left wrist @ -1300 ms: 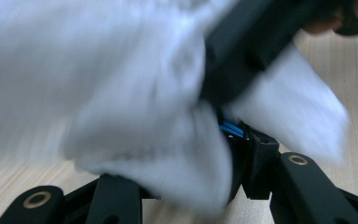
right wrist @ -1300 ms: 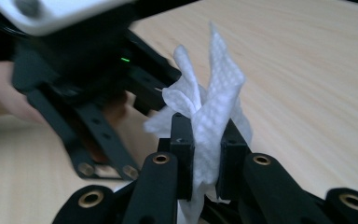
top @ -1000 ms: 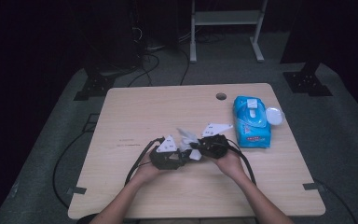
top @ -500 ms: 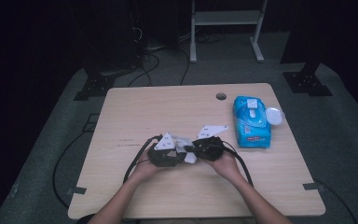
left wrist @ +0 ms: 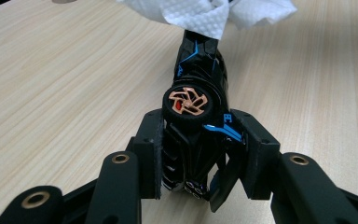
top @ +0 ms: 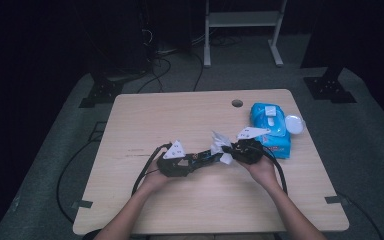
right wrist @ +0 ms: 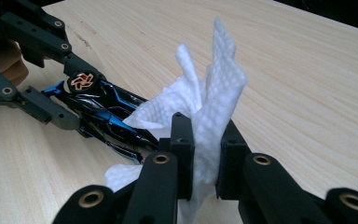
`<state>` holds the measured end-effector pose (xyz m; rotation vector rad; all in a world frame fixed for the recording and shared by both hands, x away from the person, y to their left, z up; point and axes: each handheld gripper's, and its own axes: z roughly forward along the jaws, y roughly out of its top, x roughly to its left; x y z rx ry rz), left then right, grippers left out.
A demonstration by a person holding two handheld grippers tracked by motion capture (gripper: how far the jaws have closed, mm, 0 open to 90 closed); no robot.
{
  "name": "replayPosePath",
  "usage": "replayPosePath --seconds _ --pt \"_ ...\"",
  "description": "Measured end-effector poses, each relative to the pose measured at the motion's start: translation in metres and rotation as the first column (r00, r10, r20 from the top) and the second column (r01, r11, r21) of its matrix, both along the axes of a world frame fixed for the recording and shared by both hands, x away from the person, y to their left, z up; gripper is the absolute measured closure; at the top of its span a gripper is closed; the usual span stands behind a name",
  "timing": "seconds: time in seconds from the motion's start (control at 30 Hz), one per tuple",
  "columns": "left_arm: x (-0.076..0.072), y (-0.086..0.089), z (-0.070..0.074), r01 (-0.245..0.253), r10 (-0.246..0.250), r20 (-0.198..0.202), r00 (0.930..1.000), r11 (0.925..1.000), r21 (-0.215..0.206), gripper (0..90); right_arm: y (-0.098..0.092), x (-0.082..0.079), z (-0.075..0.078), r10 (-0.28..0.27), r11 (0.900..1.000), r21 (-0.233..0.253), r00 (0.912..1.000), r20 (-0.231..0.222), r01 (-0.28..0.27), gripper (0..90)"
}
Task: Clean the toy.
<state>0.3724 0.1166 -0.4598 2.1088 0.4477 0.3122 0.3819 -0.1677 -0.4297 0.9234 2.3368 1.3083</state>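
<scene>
You have a black toy car [left wrist: 196, 112] with blue trim lines and a copper-spoked wheel with a red centre; it sits in the middle of the left gripper view, turned on its side so the wheel faces the camera, its body running away toward the top of the frame. In the right gripper view the toy car [right wrist: 103, 114] lies at left centre, glossy black with blue streaks. Your white embossed wipe [right wrist: 205, 100] stands crumpled and upright in the centre of that view, one fold touching the car's near end. From the high view the wipe [top: 221, 146] shows just right of centre, with the toy car [top: 203, 158] beside it to the left.
</scene>
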Motion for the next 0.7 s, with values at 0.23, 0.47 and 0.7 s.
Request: replayPosePath --seconds 0.23,0.47,0.7 --pt "0.002 0.004 0.001 -0.008 0.007 -0.027 0.9996 0.9993 -0.037 55.1 -0.003 -0.003 -0.002 0.004 1.000 0.024 0.9999 -0.012 -0.004 79.7" --pt "0.005 0.007 0.000 -0.020 0.015 -0.085 0.9963 0.9979 -0.061 49.1 -0.001 -0.007 -0.001 0.011 1.000 0.005 0.9999 -0.007 -0.011 79.7" --pt "0.006 0.005 -0.002 -0.019 0.009 -0.139 0.9903 0.9972 -0.072 43.1 -0.005 -0.016 -0.004 0.016 1.000 0.013 0.9999 0.002 -0.016 79.7"
